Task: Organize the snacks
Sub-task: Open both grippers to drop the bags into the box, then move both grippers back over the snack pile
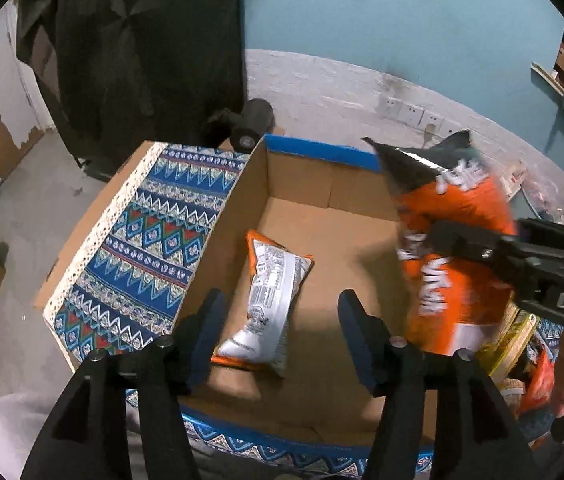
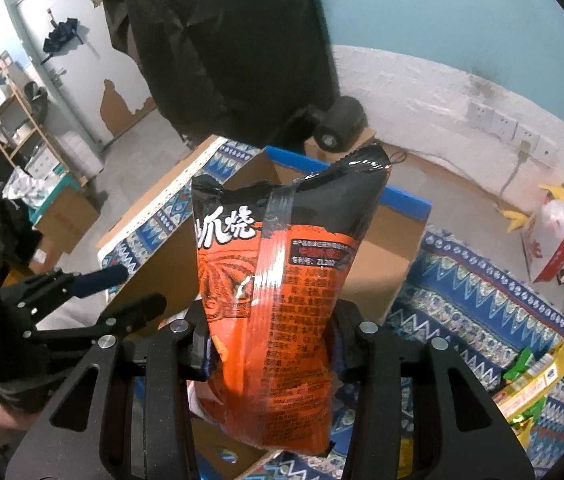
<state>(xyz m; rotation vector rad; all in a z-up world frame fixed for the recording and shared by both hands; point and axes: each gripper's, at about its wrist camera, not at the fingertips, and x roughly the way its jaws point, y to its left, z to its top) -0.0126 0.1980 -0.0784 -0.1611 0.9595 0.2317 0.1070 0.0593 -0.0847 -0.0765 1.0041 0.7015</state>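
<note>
Pinching the orange-and-black snack bag across its middle, the right gripper has its two jaws pressed into the foil from either side, so the pack stands nearly upright with its crimped black top toward twelve o'clock. That hold, I judge, keeps the pack hanging free so it can go down into the box without snagging the wall. In the left wrist view the same bag hangs at about three o'clock, above the right part of the cardboard box, blurred as if in motion.

The left gripper hovers over the near edge of the box with its jaws spread wide and nothing between them, probably kept clear to leave the drop path free. Just beyond its fingers, toward twelve o'clock, a white-backed snack packet lies flat on the box floor, back side up.

The box stands on a patterned blue cloth. At four o'clock in the right wrist view, loose yellow and green packets lie on the cloth, well apart from the box, seemingly waiting their turn.
</note>
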